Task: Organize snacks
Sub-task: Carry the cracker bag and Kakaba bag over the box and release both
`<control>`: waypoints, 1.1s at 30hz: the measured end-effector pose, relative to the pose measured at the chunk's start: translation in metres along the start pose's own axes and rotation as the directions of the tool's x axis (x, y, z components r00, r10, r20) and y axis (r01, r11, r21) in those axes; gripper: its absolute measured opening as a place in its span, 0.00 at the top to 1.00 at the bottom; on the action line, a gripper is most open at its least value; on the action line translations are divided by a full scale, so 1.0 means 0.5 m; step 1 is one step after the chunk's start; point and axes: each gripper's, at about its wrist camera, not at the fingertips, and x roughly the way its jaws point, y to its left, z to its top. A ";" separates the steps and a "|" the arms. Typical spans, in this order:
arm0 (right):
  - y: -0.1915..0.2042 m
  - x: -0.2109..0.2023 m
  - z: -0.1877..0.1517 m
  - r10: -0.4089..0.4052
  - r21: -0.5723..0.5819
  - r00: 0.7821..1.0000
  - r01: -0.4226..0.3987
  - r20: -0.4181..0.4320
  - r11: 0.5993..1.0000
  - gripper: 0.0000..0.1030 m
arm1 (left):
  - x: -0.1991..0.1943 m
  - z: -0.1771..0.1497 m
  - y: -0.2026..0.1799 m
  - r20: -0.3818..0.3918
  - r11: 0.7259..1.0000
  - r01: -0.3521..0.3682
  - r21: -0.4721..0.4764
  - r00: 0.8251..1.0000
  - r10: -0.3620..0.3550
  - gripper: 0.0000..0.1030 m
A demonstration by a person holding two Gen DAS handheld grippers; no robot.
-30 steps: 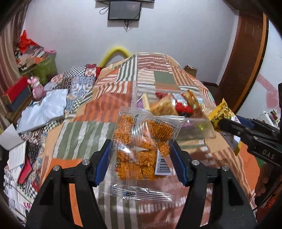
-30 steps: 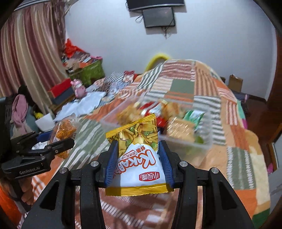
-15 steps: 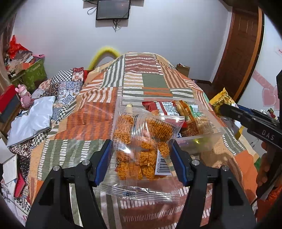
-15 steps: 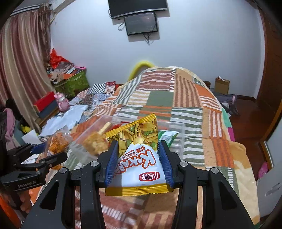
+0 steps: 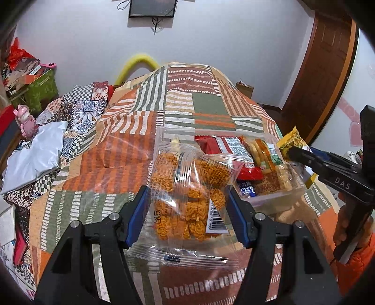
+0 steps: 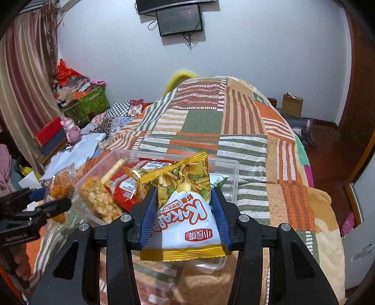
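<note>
Bedroom, white wall with a dark screen (image 5: 151, 8) up high, and a bed under a patchwork blanket (image 5: 206, 103) in orange, green and cream stripes as the work surface. On the blanket, a clear plastic bin (image 6: 230, 169) already stocked with red packs, a puffed-grain bar (image 6: 100, 201) and other snacks. Left gripper (image 5: 187, 204) clamped on a clear bag of orange noodle snack (image 5: 187, 194), held in the air on the near left side of the bin. Right gripper (image 6: 182, 211) narrowed onto a yellow-and-white chip packet (image 6: 185, 215), hanging over the bin's near right corner. Step in hand, judged: dropping both packs into the bin. Best done 1 at a time: carry each pack fully past the rim, lower into a free gap, then release low so the light film does not slide off the heap. Free room looks greatest at the right end. Possible snags: the 2 grippers meeting over the same opening, the bar and a thin stick leaning up at the left end, and soft bedding letting the bin tip if pressed. Off to the left, well apart: a white bag (image 5: 35, 150), a pink toy (image 5: 24, 119), green boxes.
</note>
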 end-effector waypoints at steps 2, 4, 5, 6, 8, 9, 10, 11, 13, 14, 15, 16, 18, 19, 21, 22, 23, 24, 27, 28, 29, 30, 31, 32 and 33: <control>-0.002 0.005 0.002 0.000 0.001 1.000 0.000 -0.002 1.000 0.58 | 0.006 0.005 0.007 -0.003 1.000 0.001 -0.004 1.000 -0.001 0.38; -0.004 0.010 0.005 -0.001 0.000 1.000 0.001 -0.005 1.000 0.58 | 0.013 0.009 0.013 -0.006 1.000 0.005 -0.010 1.000 -0.005 0.38; -0.005 0.013 0.005 -0.001 -0.001 1.000 0.001 -0.006 1.000 0.58 | 0.016 0.012 0.016 -0.007 1.000 0.008 -0.014 1.000 -0.008 0.38; -0.007 0.015 0.007 -0.001 -0.001 1.000 0.001 -0.008 1.000 0.58 | 0.019 0.013 0.018 -0.008 1.000 0.012 -0.018 1.000 -0.012 0.38; -0.007 0.021 0.010 -0.003 -0.002 1.000 0.003 -0.012 1.000 0.58 | 0.027 0.019 0.022 -0.011 0.999 0.026 -0.027 1.000 -0.026 0.38; -0.008 0.023 0.011 -0.004 -0.002 1.000 0.004 -0.015 1.000 0.58 | 0.032 0.022 0.024 -0.015 0.999 0.033 -0.032 0.999 -0.033 0.38; -0.010 0.025 0.012 -0.003 -0.001 1.000 0.003 -0.017 1.000 0.58 | 0.038 0.025 0.026 -0.017 0.999 0.038 -0.035 0.999 -0.039 0.38; -0.011 0.027 0.013 -0.003 0.000 1.000 0.003 -0.020 1.000 0.58 | 0.041 0.028 0.026 -0.014 0.999 0.039 -0.034 0.999 -0.039 0.38; -0.012 0.031 0.013 -0.002 -0.002 1.000 0.002 -0.025 1.000 0.58 | 0.046 0.036 0.024 -0.008 0.999 0.042 -0.027 0.999 -0.042 0.38; -0.012 0.033 0.014 -0.003 -0.005 1.000 0.003 -0.027 1.000 0.58 | 0.050 0.041 0.022 -0.008 0.999 0.047 -0.028 0.999 -0.047 0.38; -0.012 0.035 0.014 -0.003 -0.009 1.000 0.003 -0.030 1.000 0.58 | 0.054 0.045 0.021 -0.009 0.998 0.049 -0.029 0.999 -0.050 0.38; -0.011 0.036 0.015 -0.002 -0.011 0.999 0.002 -0.032 1.000 0.58 | 0.059 0.049 0.021 -0.012 0.998 0.053 -0.031 0.998 -0.054 0.38; -0.011 0.040 0.015 -0.003 -0.017 0.999 0.002 -0.036 1.000 0.58 | 0.067 0.055 0.021 -0.013 0.998 0.060 -0.034 0.998 -0.060 0.38; -0.011 0.042 0.016 -0.002 -0.018 0.999 0.001 -0.038 1.000 0.58 | 0.070 0.056 0.020 -0.010 0.998 0.061 -0.035 0.998 -0.061 0.38; -0.013 0.047 0.017 0.005 -0.014 0.999 -0.005 -0.046 1.000 0.58 | 0.073 0.060 0.021 -0.003 0.997 0.062 -0.039 0.998 -0.062 0.38; -0.016 0.051 0.016 0.006 -0.013 0.999 -0.007 -0.050 1.000 0.58 | 0.075 0.061 0.022 -0.002 0.997 0.065 -0.044 0.998 -0.065 0.38; -0.018 0.054 0.015 0.007 -0.011 0.998 -0.008 -0.055 1.000 0.58 | 0.078 0.063 0.023 -0.004 0.996 0.069 -0.050 0.998 -0.069 0.38; -0.019 0.056 0.014 0.008 -0.009 0.998 -0.009 -0.057 1.000 0.58 | 0.081 0.064 0.024 -0.007 0.996 0.070 -0.053 0.997 -0.071 0.38; -0.028 0.063 0.010 0.019 0.011 0.997 -0.018 -0.071 1.000 0.56 | 0.087 0.063 0.028 -0.008 0.996 0.070 -0.057 0.997 -0.070 0.37; -0.030 0.064 0.009 0.019 0.016 0.997 -0.017 -0.075 1.000 0.56 | 0.087 0.063 0.028 -0.008 0.996 0.068 -0.056 0.998 -0.069 0.37; -0.031 0.065 0.007 0.019 0.020 0.997 -0.018 -0.080 1.000 0.55 | 0.087 0.060 0.029 -0.008 0.996 0.061 -0.058 0.998 -0.061 0.36; -0.031 0.065 0.005 0.018 0.022 0.997 -0.016 -0.082 1.000 0.55 | 0.087 0.058 0.031 -0.008 0.997 0.056 -0.062 0.998 -0.056 0.36; -0.033 0.063 0.005 0.015 0.026 0.996 -0.013 -0.084 1.000 0.53 | 0.086 0.057 0.033 -0.009 0.996 0.054 -0.066 0.998 -0.054 0.35; -0.033 0.062 0.005 0.016 0.028 0.996 -0.013 -0.085 1.000 0.49 | 0.085 0.057 0.035 -0.012 0.996 0.054 -0.071 0.998 -0.055 0.34; -0.032 0.060 0.006 0.021 0.030 0.996 -0.018 -0.086 0.999 0.46 | 0.084 0.057 0.037 -0.015 0.996 0.056 -0.073 0.998 -0.057 0.33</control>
